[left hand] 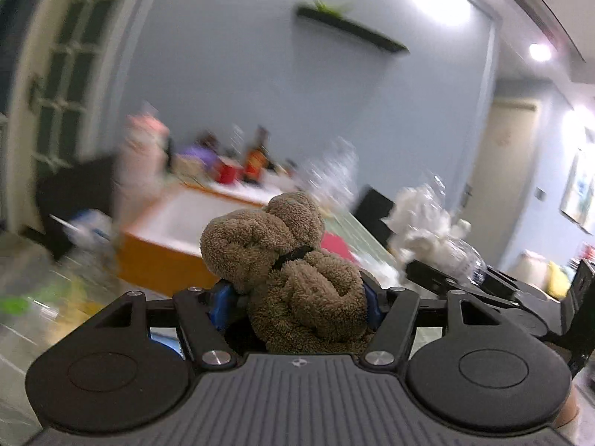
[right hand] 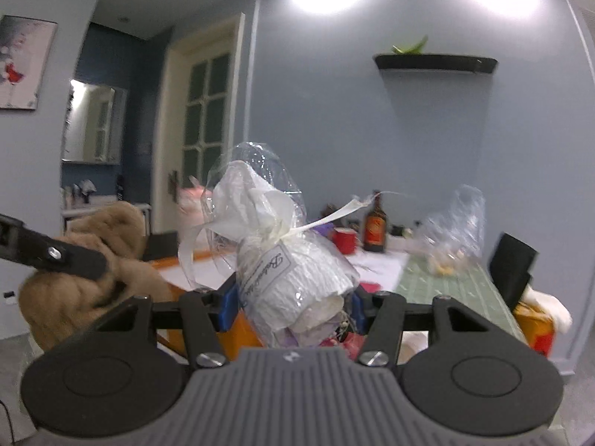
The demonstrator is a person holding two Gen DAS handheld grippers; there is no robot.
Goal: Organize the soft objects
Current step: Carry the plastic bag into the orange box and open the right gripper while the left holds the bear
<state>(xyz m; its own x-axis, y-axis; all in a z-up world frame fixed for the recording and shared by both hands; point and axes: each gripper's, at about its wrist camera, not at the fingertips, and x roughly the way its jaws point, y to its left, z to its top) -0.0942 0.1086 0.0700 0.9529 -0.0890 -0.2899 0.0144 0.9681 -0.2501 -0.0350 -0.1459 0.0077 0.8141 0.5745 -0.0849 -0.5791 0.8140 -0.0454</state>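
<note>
A brown towel bear (left hand: 286,267) is being held in the left gripper (left hand: 297,301), with the blue pads (left hand: 219,304) pressed into its lower body so that the head stands clear above the jaws. A white towel bundle (right hand: 290,260), wrapped in clear film and tied with a ribbon (right hand: 334,217), is being clamped in the right gripper (right hand: 292,308) at its lower half, probably because the firm roll gives a surer hold than the loose film at the top. Both items are being carried in the air, near the cameras, with the table (right hand: 446,278) lying beyond them. In the right wrist view the bear is being seen at the left, beside the bundle, so the two hands are being kept close together. A tray (left hand: 160,256) with orange walls is lying on the table's near left part; it is being judged a likely place for the soft items, though that cannot be confirmed. A red cup (right hand: 344,239) and a bottle (right hand: 375,228) are standing at the far end, well apart from both loads.
</note>
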